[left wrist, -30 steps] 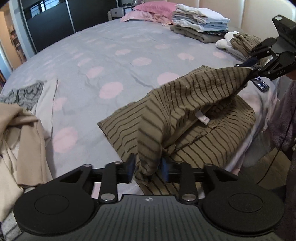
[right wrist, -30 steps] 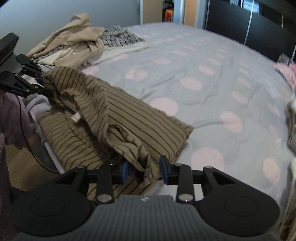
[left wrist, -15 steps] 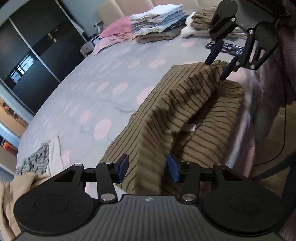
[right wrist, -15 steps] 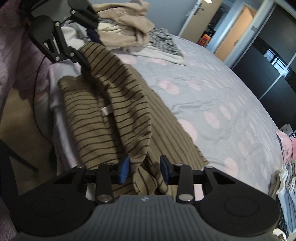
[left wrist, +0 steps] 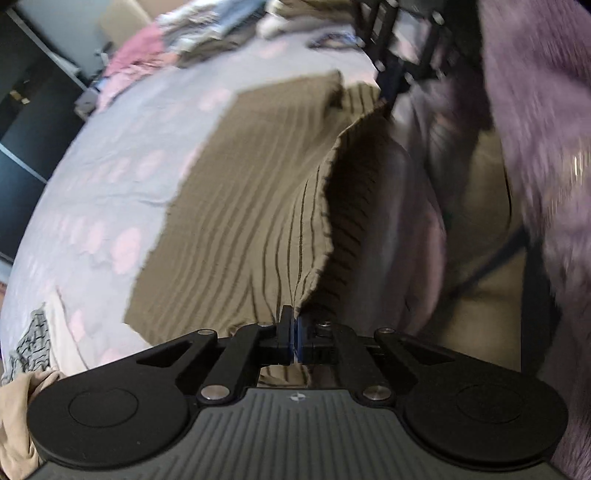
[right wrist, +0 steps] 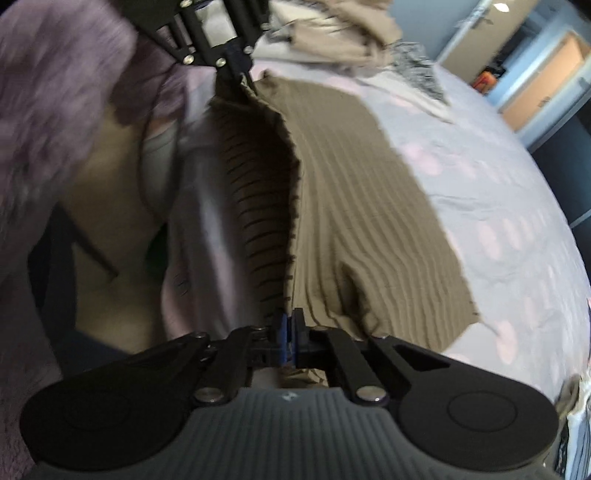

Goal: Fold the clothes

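Pinching the near edge of the striped shirt (left wrist: 236, 206), the left gripper (left wrist: 294, 334) has its jaws clamped together with cloth caught between them; the right gripper (right wrist: 288, 334) is likewise clenched on the same edge at the shirt's other end. Shirt lies spread on the bed (left wrist: 110, 155), its near edge lifted off and hanging past the mattress side, so what sits under that flap is in shadow and unreadable. Both views are motion-blurred; stripes smear, and the far pile of folded clothes (left wrist: 214, 26) is only a streak of colours. Each gripper shows at the top of the other's view, partly cut off by the frame. A person's purple fleece sleeve (left wrist: 535, 110) fills one side, blurred. Loose beige clothes (right wrist: 354, 33) sit at the bed's far end, cropped. Floor beside the bed is dark, details unclear.
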{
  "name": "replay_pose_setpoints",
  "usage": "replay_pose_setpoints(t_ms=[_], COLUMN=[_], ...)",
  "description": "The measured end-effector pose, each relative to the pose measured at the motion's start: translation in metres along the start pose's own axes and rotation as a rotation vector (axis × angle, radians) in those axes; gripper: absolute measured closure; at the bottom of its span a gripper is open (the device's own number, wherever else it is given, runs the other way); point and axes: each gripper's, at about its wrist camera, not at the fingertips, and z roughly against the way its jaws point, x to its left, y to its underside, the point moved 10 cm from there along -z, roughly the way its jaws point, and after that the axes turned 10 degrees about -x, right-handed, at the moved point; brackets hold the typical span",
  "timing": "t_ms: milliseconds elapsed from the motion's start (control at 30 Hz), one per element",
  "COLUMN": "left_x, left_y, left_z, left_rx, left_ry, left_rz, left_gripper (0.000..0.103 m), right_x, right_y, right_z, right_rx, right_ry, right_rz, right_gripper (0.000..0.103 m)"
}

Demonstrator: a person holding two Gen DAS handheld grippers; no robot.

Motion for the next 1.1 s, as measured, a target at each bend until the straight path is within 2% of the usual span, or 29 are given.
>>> replay_pose_setpoints(t_ms=[100, 300, 367, 433, 567, 633, 733, 833, 900, 1000, 1100], left_x=[-0.012, -0.031, -0.037, -0.041, -0.046, -0.046, -0.027, 0.0, 0.018, 0.026, 0.028], left_y=[0.011, 0.025, 0.027, 0.025, 0.021, 0.015, 0.006, 0.007, 0.008, 0.016, 0.021], left_z=[-0.013, -0.029, -0.027, -0.021, -0.007, 0.003, 0.015, 0.021, 0.025, 0.02, 0.011], left_rx=[0.042, 0.099, 0.106, 0.097, 0.07, 0.036, -0.023, -0.041, -0.051, -0.012, 0.026], left_ry=[0.007, 0.053, 0.076, 0.11, 0.175, 0.185, 0.138, 0.066, 0.019, 0.01, 0.026], left_rz=[-0.066, -0.114, -0.125, -0.109, -0.066, -0.032, 0.084, 0.227, 0.321, 0.396, 0.468], left_gripper=[0.103, 0.103, 0.102, 0.1, 0.096, 0.091, 0.091, 0.091, 0.091, 0.091, 0.091], right_x=[0.007, 0.009, 0.01, 0.011, 0.013, 0.014, 0.005, -0.024, -0.043, -0.059, -0.059], right_y=[0.007, 0.023, 0.025, 0.024, 0.019, 0.016, 0.008, 0.004, 0.009, 0.021, 0.029], right_z=[-0.009, -0.025, -0.024, -0.019, -0.005, 0.004, 0.017, 0.029, 0.032, 0.029, 0.021], right_rx=[0.034, 0.098, 0.106, 0.101, 0.079, 0.06, 0.004, -0.043, -0.04, 0.004, 0.033], right_ry=[-0.032, -0.064, -0.074, -0.086, -0.09, -0.097, -0.066, 0.007, 0.051, 0.088, 0.07], right_rz=[0.01, -0.018, -0.032, -0.045, -0.069, -0.088, -0.135, -0.26, -0.354, -0.46, -0.502], right_gripper=[0.102, 0.101, 0.097, 0.089, 0.086, 0.087, 0.086, 0.086, 0.086, 0.086, 0.083])
